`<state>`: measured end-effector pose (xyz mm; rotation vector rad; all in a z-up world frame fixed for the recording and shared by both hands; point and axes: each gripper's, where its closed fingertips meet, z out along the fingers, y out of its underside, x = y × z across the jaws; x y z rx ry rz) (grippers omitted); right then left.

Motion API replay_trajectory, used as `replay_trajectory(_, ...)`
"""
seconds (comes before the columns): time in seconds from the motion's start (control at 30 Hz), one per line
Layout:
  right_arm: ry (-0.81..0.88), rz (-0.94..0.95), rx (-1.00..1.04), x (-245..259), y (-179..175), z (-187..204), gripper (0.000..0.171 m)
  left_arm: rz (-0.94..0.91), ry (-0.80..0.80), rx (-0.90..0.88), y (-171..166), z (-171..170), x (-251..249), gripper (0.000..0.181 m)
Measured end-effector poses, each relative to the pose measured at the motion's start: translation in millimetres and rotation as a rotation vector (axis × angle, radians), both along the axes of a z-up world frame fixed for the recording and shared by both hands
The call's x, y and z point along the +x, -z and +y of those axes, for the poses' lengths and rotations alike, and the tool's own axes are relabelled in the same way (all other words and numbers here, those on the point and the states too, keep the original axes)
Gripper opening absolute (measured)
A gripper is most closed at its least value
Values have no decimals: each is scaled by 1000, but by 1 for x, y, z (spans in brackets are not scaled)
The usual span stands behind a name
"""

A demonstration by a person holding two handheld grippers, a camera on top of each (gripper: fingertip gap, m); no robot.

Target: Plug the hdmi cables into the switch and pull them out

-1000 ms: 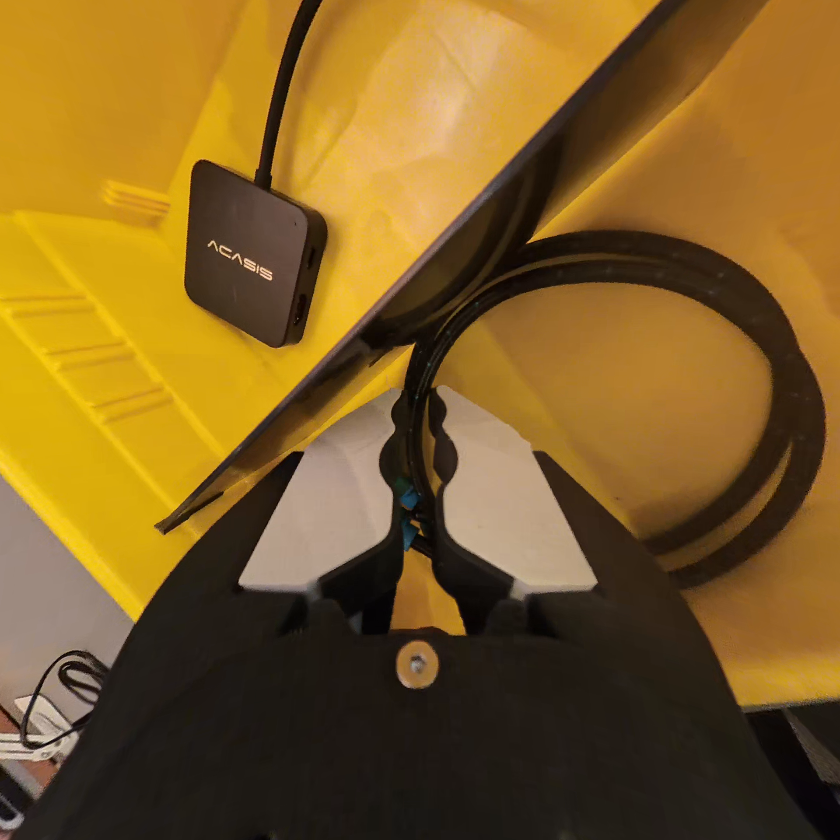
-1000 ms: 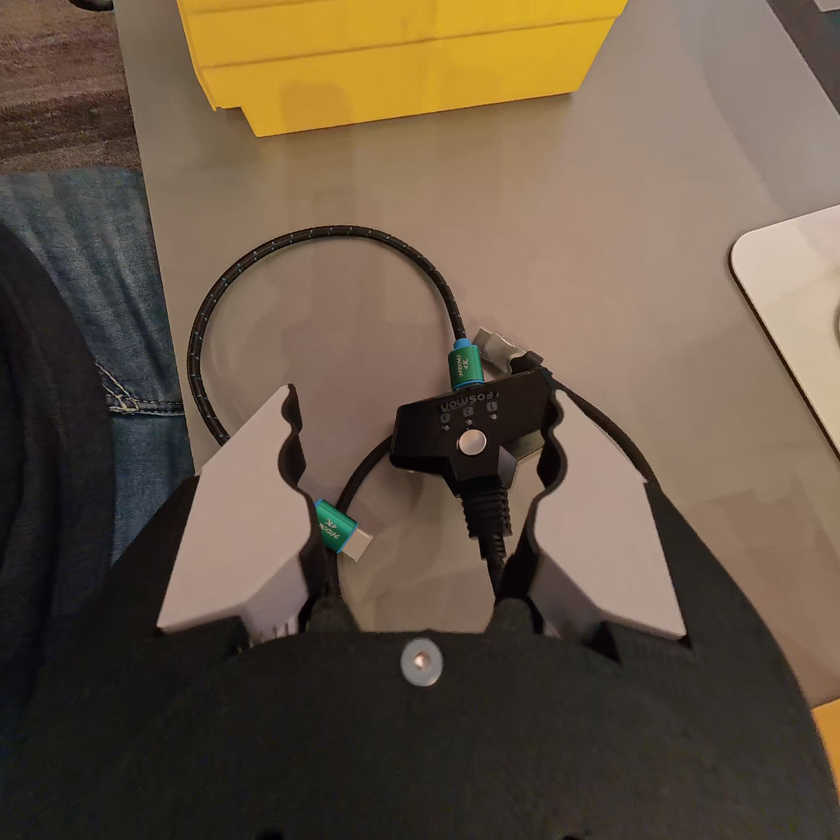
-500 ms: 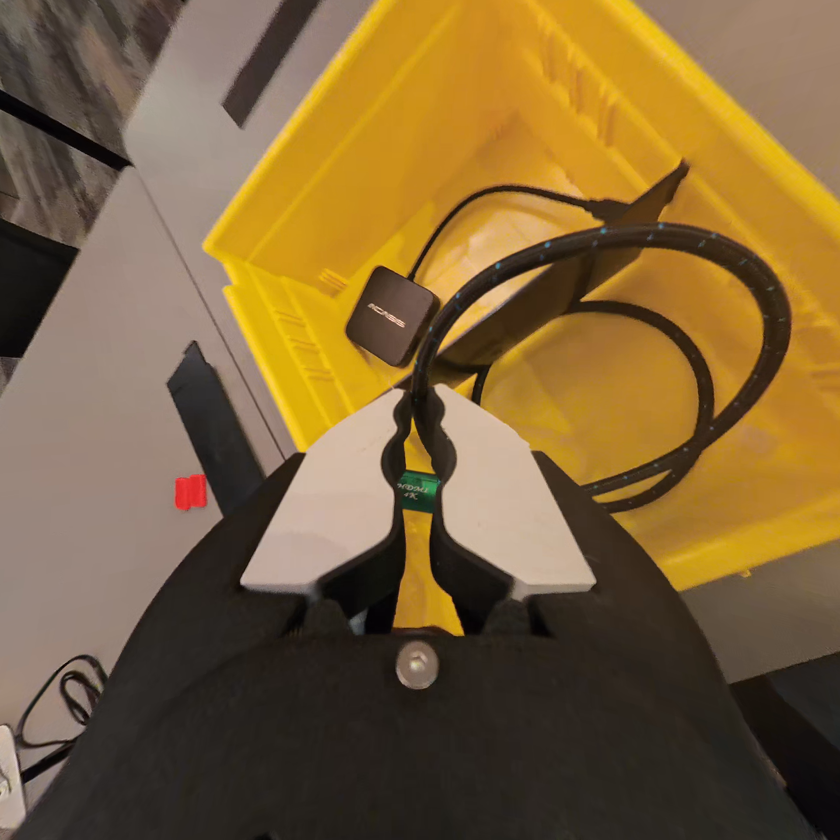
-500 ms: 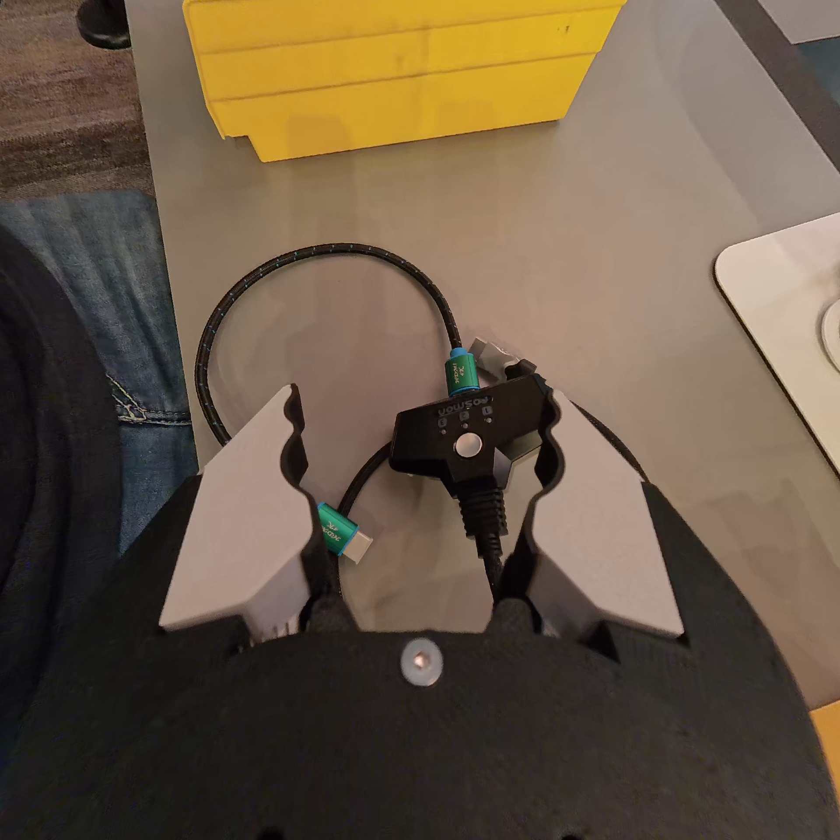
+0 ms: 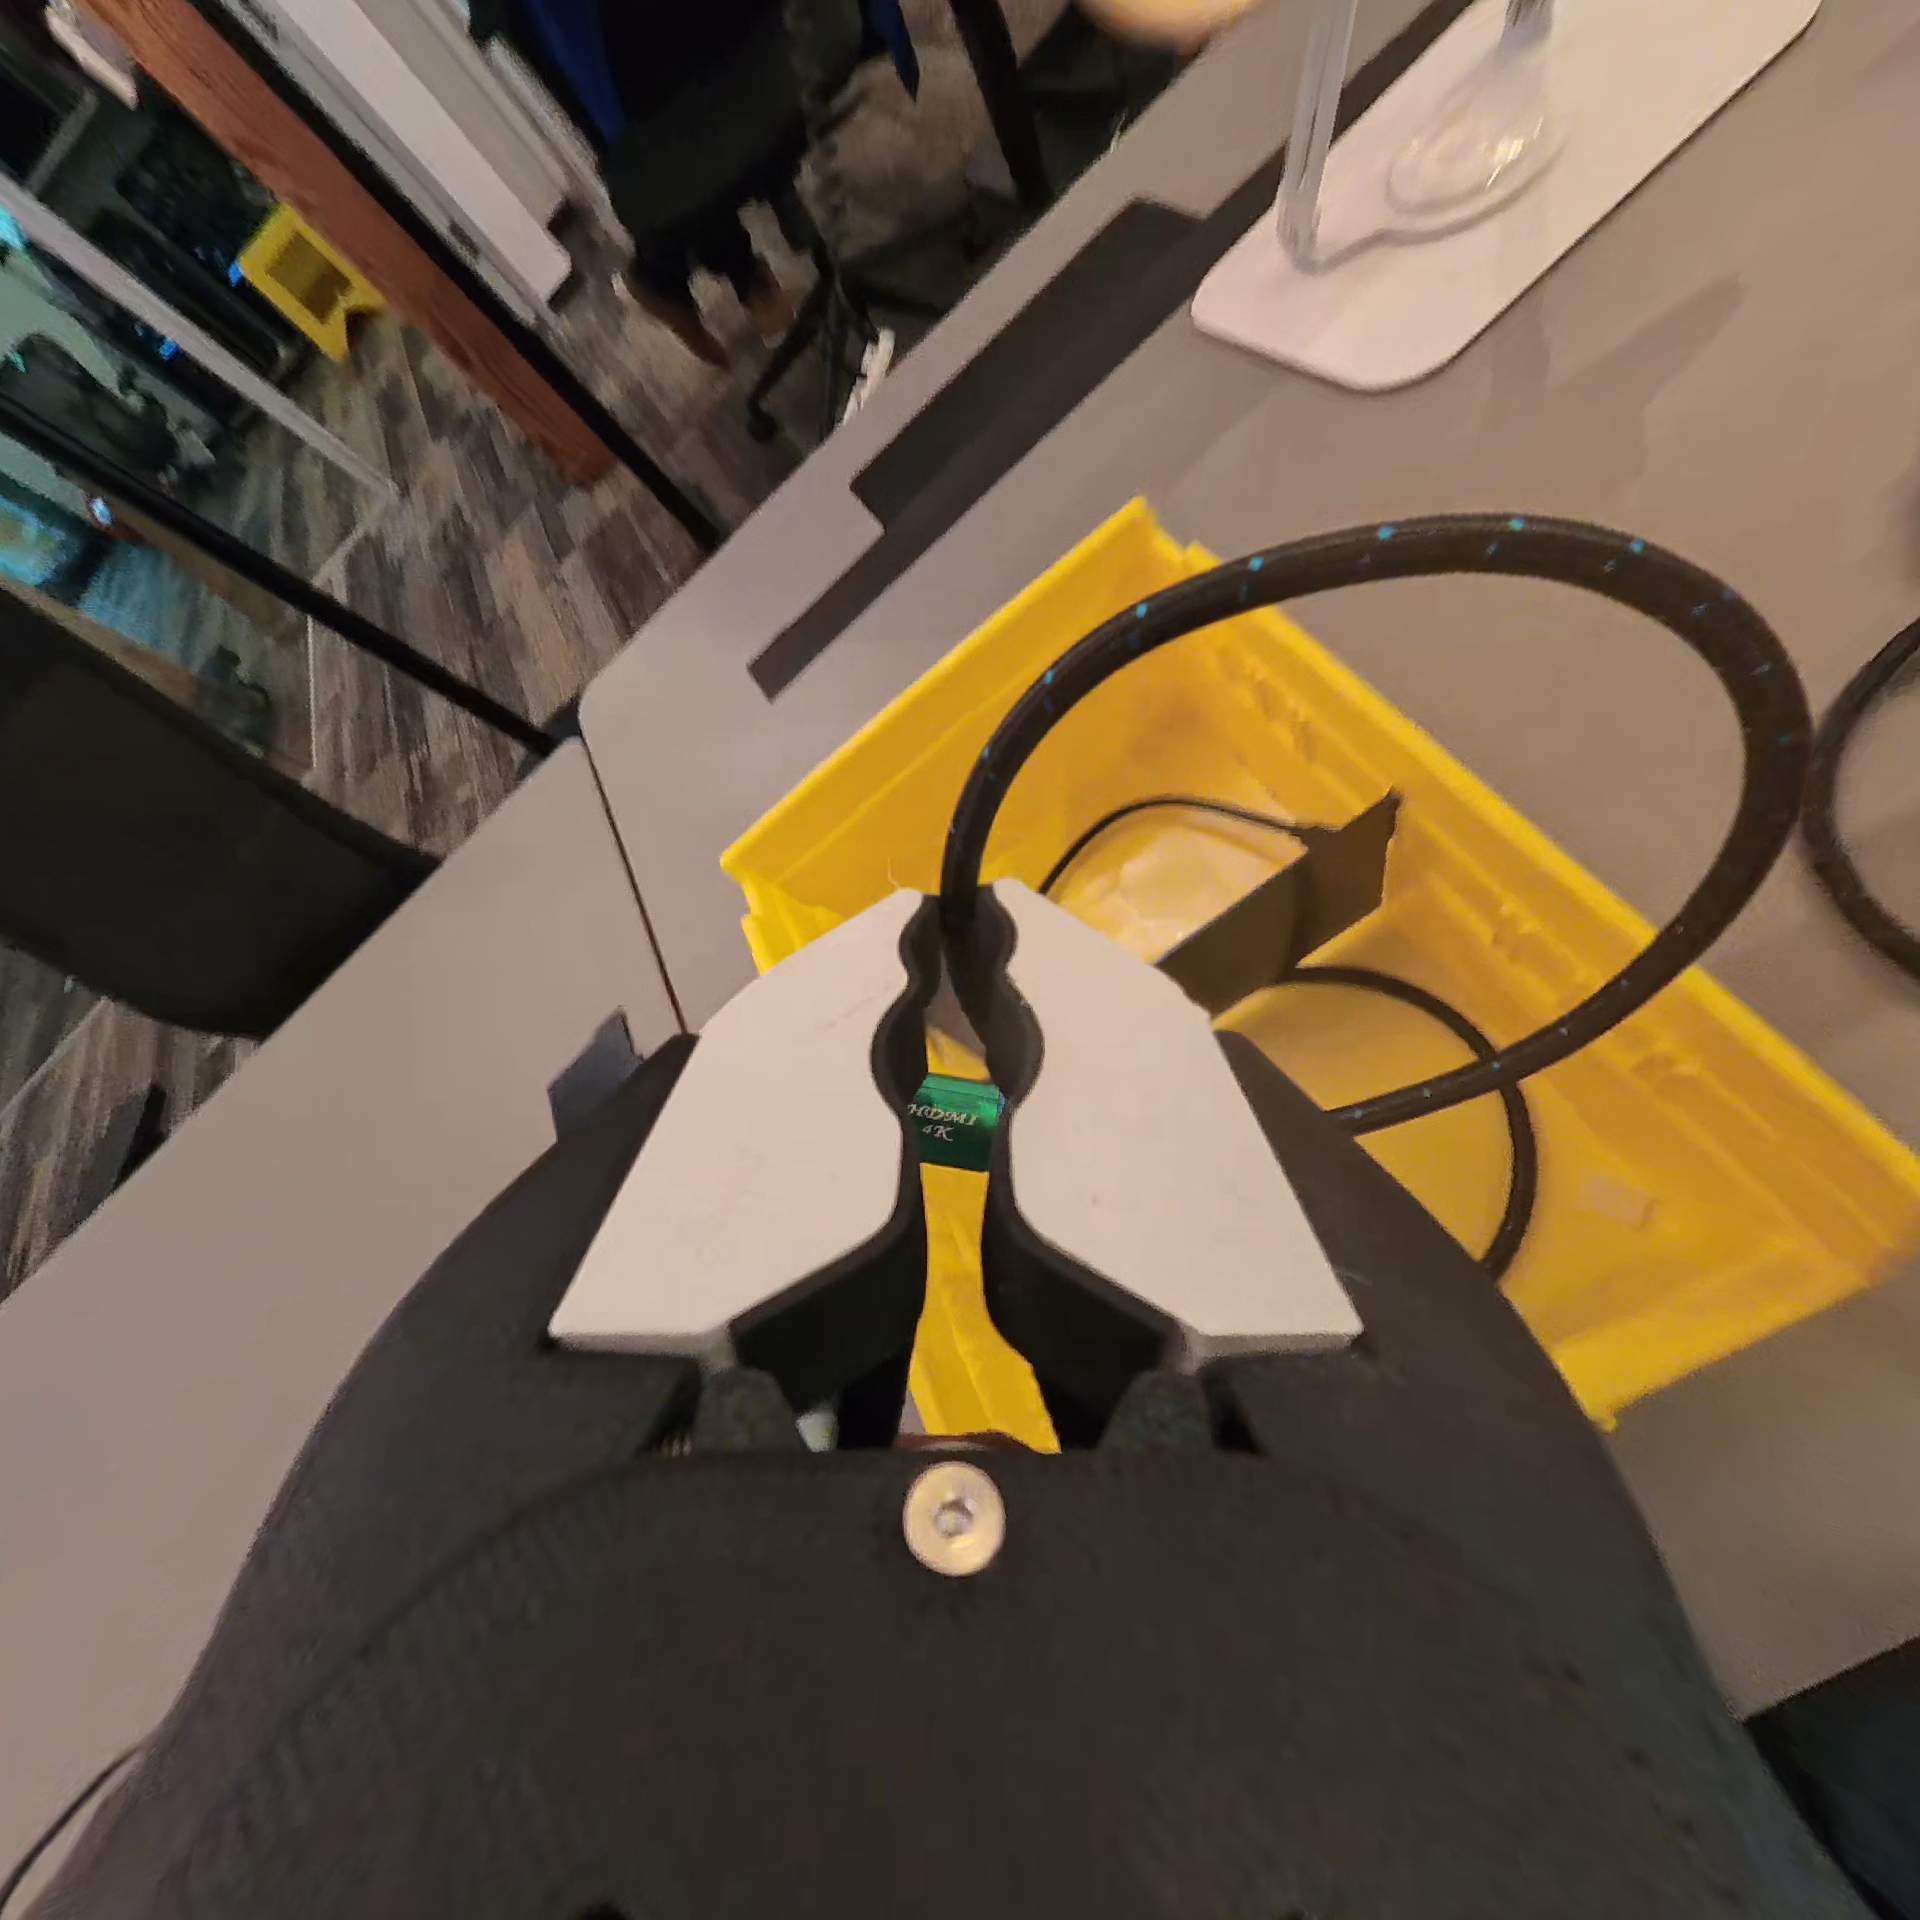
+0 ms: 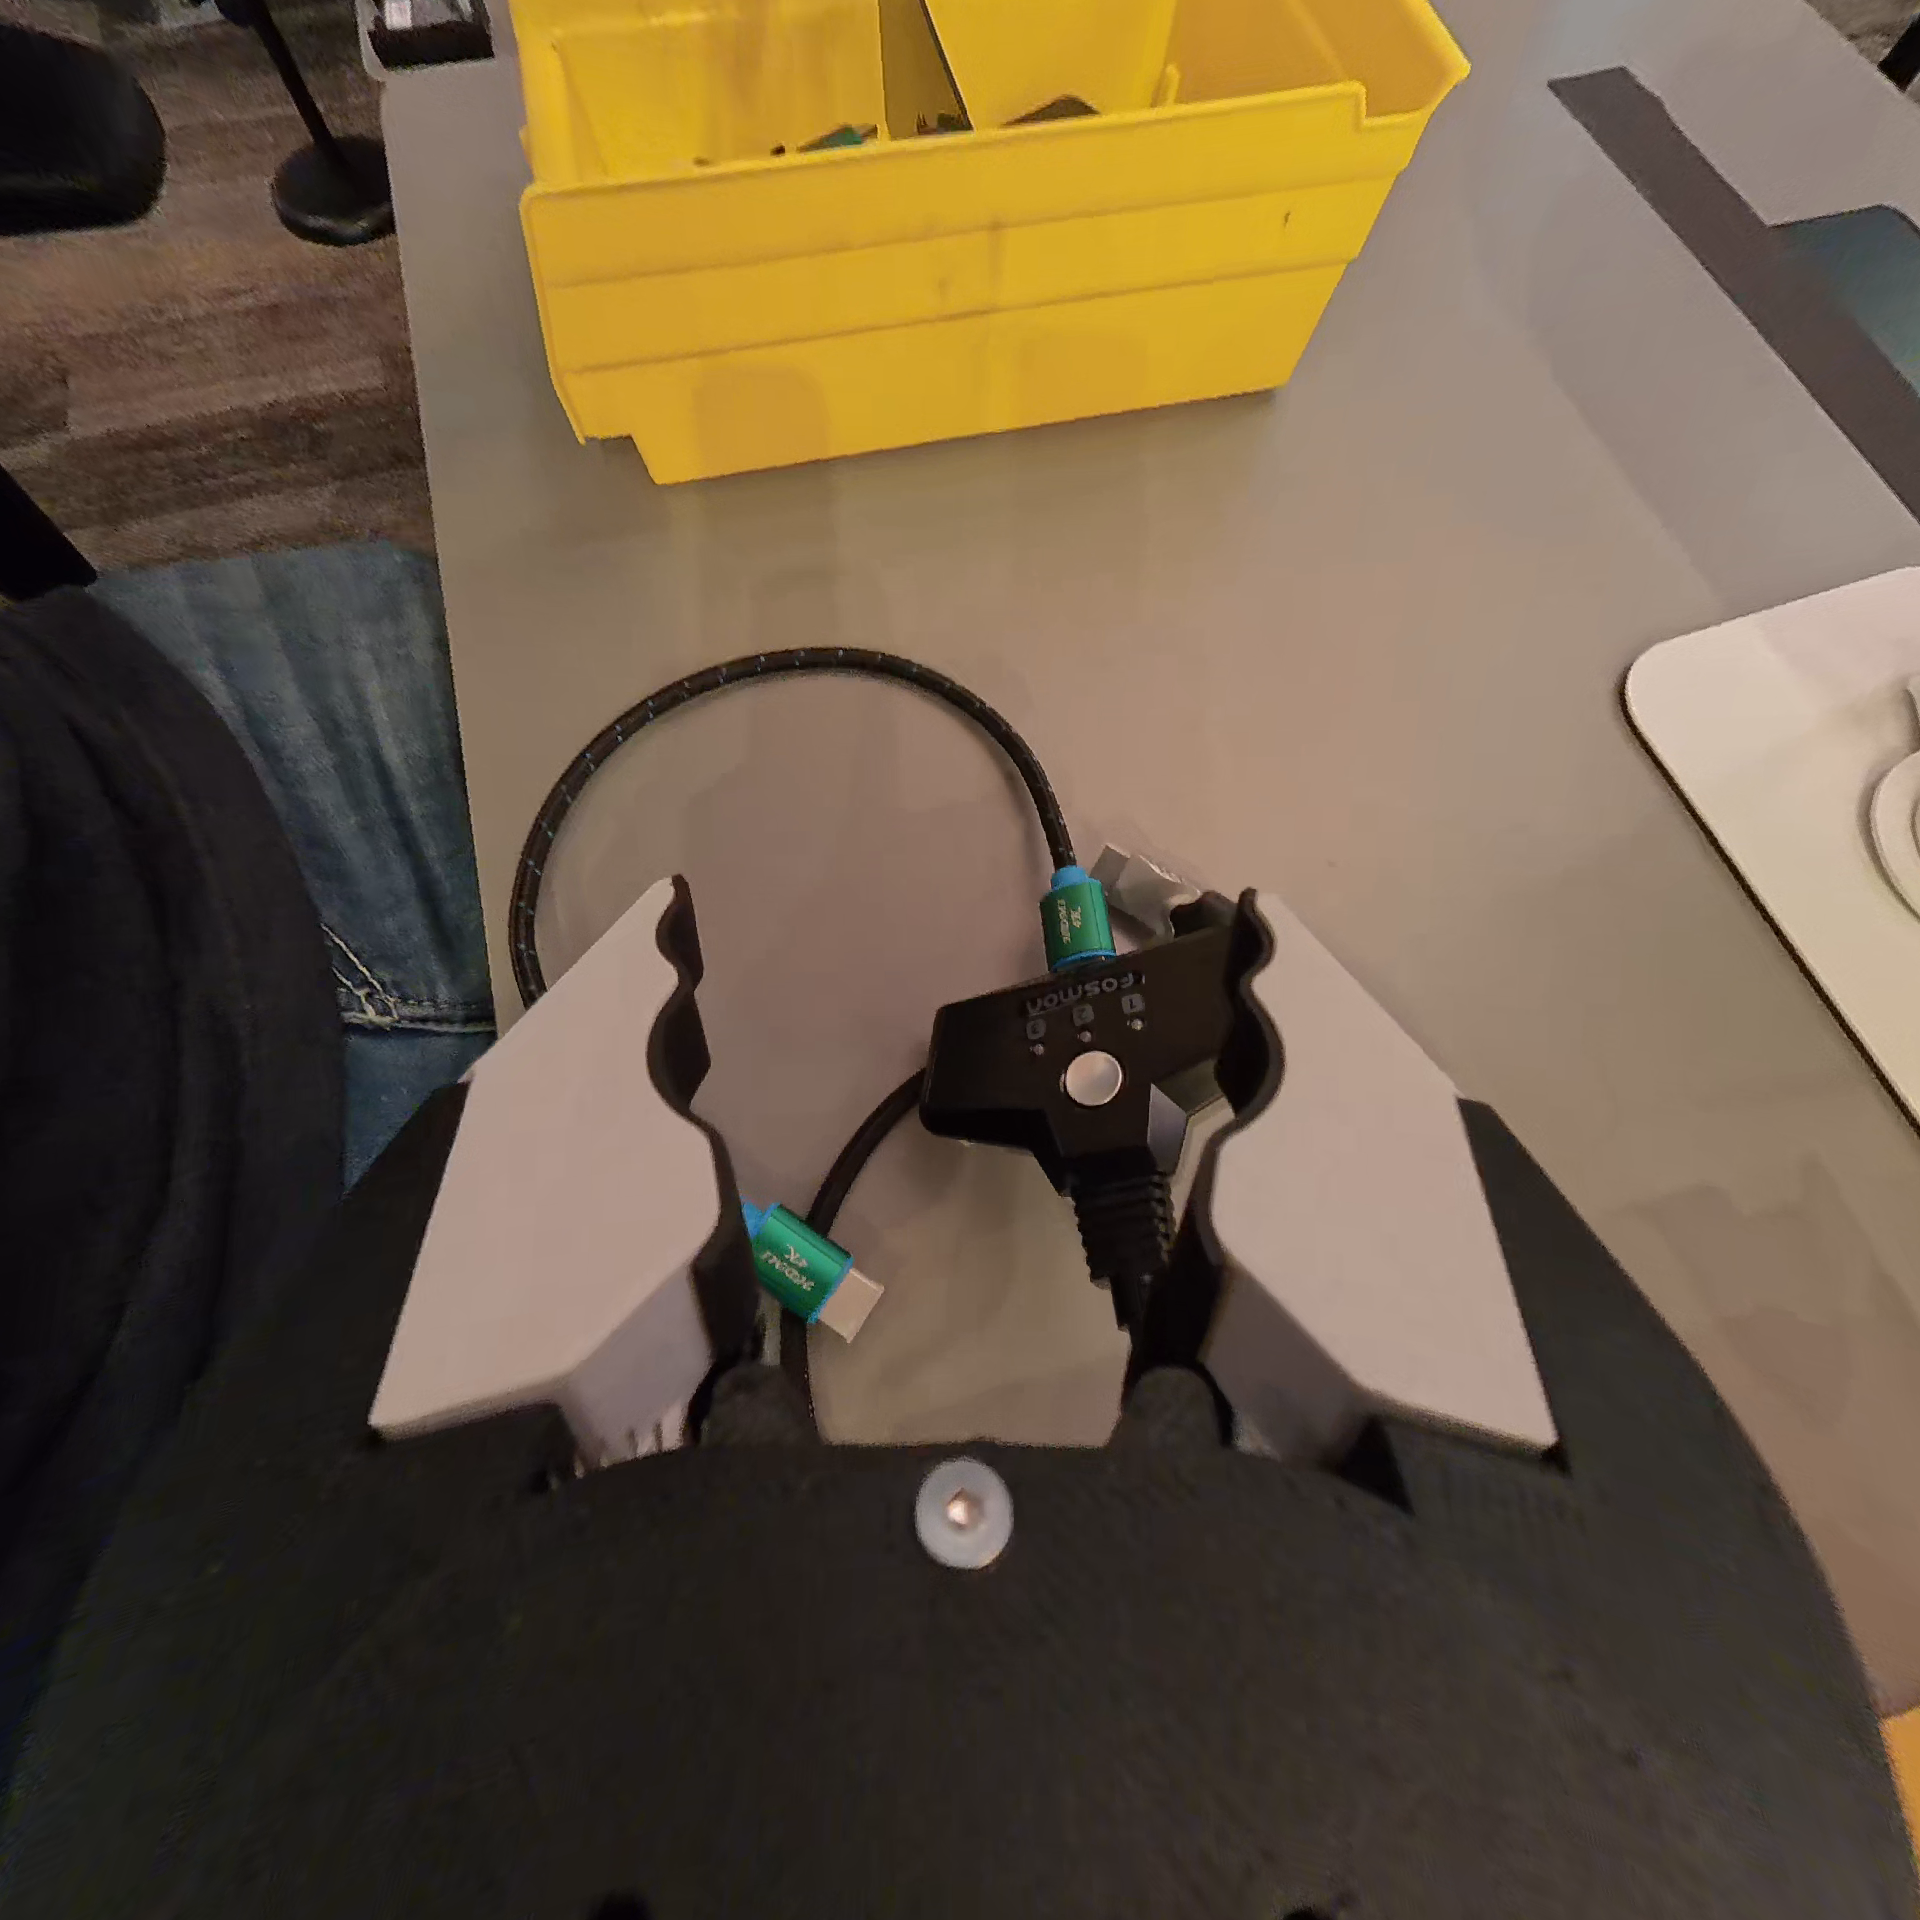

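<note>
The left hand-held gripper (image 5: 961, 920) is clenched on a braided HDMI cable (image 5: 1507, 582), whose green plug (image 5: 951, 1132) sits between its fingers above a yellow bin (image 5: 1714, 1174). The right hand-held gripper (image 6: 961, 925) is held spread wide over the desk (image 6: 1299, 644); the black switch (image 6: 1081, 1049) is seen against its right finger, with one cable plugged in (image 6: 1075, 925) ahead and a loose plug (image 6: 810, 1268) by its left finger.

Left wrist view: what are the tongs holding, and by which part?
The left tongs are shut on a braided HDMI cable, pinching the cord just past its green plug; the rest loops free above the yellow bin.
</note>
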<state>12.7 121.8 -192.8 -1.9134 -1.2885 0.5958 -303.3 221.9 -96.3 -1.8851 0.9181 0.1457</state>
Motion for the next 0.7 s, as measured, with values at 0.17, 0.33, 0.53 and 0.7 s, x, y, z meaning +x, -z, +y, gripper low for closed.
replay_trajectory(0.17,-30,69,-21,-12,-18,-9,76,-125,140,74,-36,-12,40,6)
replay_trajectory(0.33,-22,179,-24,-28,-44,-11,62,-270,318,67,-57,-28,94,6)
replay_trajectory(0.53,-19,313,-19,-63,-68,-13,62,-394,547,93,-72,-51,162,7)
replay_trajectory(0.7,-27,447,-99,-84,-76,-13,64,-453,705,74,-73,-70,205,7)
